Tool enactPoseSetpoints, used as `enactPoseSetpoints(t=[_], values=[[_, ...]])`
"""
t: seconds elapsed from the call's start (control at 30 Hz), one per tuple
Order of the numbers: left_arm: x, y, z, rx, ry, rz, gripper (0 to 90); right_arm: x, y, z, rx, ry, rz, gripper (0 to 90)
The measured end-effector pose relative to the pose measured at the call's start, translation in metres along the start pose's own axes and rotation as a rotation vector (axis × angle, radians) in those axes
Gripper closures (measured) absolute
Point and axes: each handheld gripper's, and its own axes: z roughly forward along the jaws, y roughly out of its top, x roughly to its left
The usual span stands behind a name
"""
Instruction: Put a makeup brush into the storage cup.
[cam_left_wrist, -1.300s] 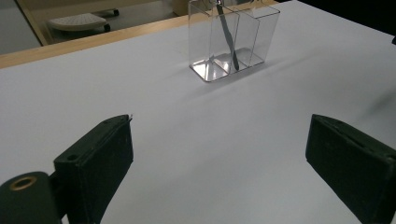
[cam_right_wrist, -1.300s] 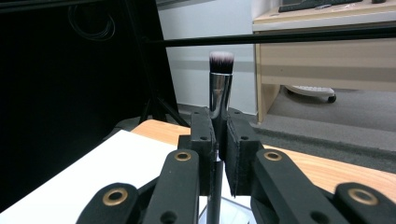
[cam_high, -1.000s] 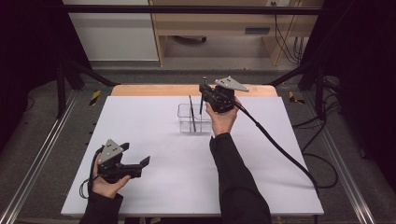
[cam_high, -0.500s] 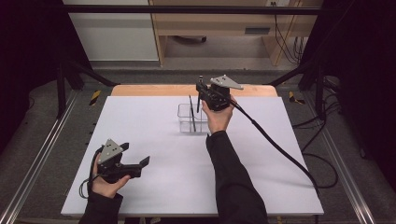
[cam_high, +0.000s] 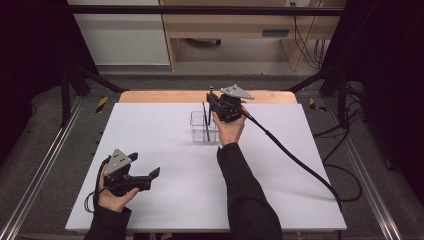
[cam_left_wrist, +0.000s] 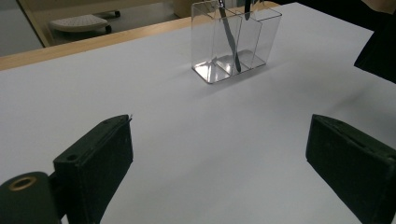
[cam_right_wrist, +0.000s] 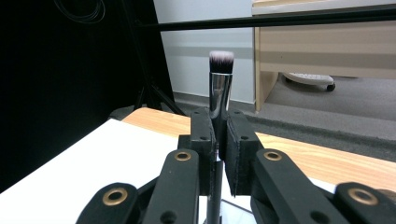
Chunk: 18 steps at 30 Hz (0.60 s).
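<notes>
Above the clear organizer (cam_high: 204, 125), at the far middle of the counter (cam_high: 165, 150), the makeup brush (cam_right_wrist: 220, 84) stood upright between the jaws of the right claw (cam_high: 215, 102). The jaws were clamped on its metal ferrule, with the bristle head up and the dark handle going down toward the box. In the high view the handle seemed to reach into the right part of the organizer, but I could not tell if its end touched the bottom. Compared with the picture of one second before, the right claw had moved a little: it sat slightly nearer to the organizer, and the brush looked more straight over it. In my judgement this meant that the brush was being set into its compartment, and that the release was the next step; the grip was not yet loosened.

In the left claw view a second thin tool (cam_left_wrist: 229, 37) was leaning inside a middle compartment of the organizer, so at least one thing was already stored there.

The left claw (cam_high: 145, 177) rested near the front left of the counter, well apart from the organizer. Its jaws were wide apart with nothing between them. It had kept the same place as in the earlier pictures.
</notes>
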Motion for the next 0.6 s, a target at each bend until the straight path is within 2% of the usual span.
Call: enactPoseSetpoints(t=[0.6], values=[[0.000,0.000,0.000,-0.001,-0.001,0.001,6.6,0.005,-0.018,0.008,0.051,-0.009,-0.012,83.7]])
